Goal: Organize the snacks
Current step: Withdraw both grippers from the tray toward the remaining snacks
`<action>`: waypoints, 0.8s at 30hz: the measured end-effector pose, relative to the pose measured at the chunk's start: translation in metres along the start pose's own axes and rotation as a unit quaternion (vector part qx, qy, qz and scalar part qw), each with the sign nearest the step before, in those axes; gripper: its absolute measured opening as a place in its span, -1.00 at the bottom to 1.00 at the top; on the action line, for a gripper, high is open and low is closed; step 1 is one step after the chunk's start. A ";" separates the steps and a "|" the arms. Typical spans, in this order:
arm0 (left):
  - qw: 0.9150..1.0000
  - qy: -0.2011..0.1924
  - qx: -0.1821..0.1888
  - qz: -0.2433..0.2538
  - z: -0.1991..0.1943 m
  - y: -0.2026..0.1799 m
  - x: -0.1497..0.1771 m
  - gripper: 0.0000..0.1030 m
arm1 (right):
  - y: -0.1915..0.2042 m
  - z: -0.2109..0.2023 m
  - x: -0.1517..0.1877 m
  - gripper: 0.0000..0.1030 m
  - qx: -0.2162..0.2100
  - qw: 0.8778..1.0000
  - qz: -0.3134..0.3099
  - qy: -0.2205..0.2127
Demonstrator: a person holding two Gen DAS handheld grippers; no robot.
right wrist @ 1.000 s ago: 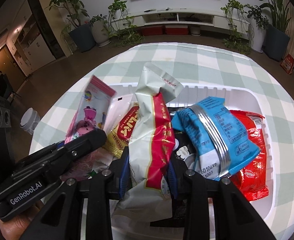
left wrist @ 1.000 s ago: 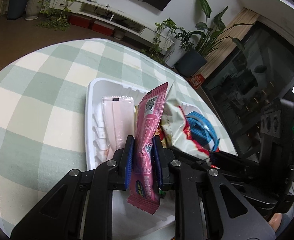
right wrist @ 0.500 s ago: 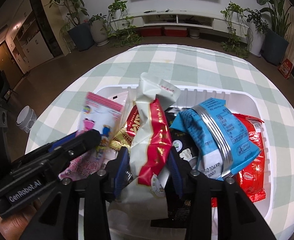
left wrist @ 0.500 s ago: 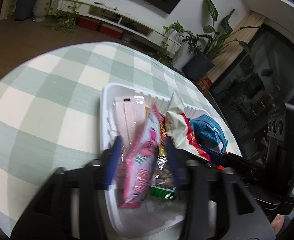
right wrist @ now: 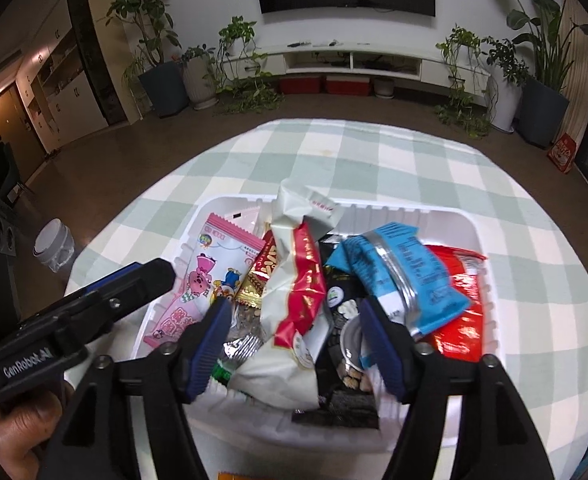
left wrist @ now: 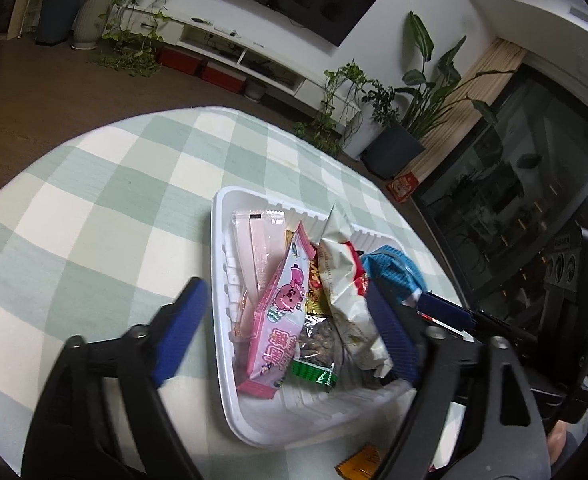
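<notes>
A white tray (left wrist: pixel 218 280) (right wrist: pixel 490 280) on the checked cloth holds several snack packets. A pink cartoon packet (left wrist: pixel 282 304) (right wrist: pixel 198 280) leans in its left part, in front of a pale pink packet (left wrist: pixel 254 248). My left gripper (left wrist: pixel 282 300) straddles the pink packet; its jaws are opening and the pads stand clear of it. A crumpled white-and-red bag (left wrist: pixel 342 276) (right wrist: pixel 298 280) stands mid-tray between the opening jaws of my right gripper (right wrist: pixel 296 312), untouched by the pads. A blue packet (right wrist: pixel 398 272) lies on a red one (right wrist: pixel 458 312) at the right.
An orange packet (left wrist: pixel 362 462) lies on the cloth in front of the tray. The round table's checked cloth (left wrist: pixel 94 220) spreads left and behind. A hand (right wrist: pixel 18 440) holds the left gripper. A white bin (right wrist: pixel 54 244) stands on the floor, with plants and a TV bench beyond.
Both grippers were shut, the left on the pink packet, the right on the white-and-red bag. Both have let go, opened wide and drawn back and up. The pink packet has tipped into the tray.
</notes>
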State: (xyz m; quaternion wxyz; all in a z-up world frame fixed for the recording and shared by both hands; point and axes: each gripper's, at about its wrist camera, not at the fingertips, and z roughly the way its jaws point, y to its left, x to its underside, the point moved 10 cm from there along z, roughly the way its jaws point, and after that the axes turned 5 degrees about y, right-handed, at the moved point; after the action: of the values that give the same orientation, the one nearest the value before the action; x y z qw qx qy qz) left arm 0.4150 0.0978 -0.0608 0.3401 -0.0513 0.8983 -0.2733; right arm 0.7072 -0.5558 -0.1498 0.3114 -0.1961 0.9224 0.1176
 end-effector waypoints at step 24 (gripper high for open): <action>0.998 0.048 -0.025 -0.021 -0.094 -0.072 0.205 0.99 | -0.074 -0.093 0.146 0.64 -0.121 0.983 0.137 -0.032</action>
State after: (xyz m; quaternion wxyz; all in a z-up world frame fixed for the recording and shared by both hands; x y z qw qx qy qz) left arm 0.1920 0.0232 -0.0842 0.2897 -0.0653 0.9190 -0.2594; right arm 0.5833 -0.6959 -0.1750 0.2959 -0.1000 0.9090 0.2759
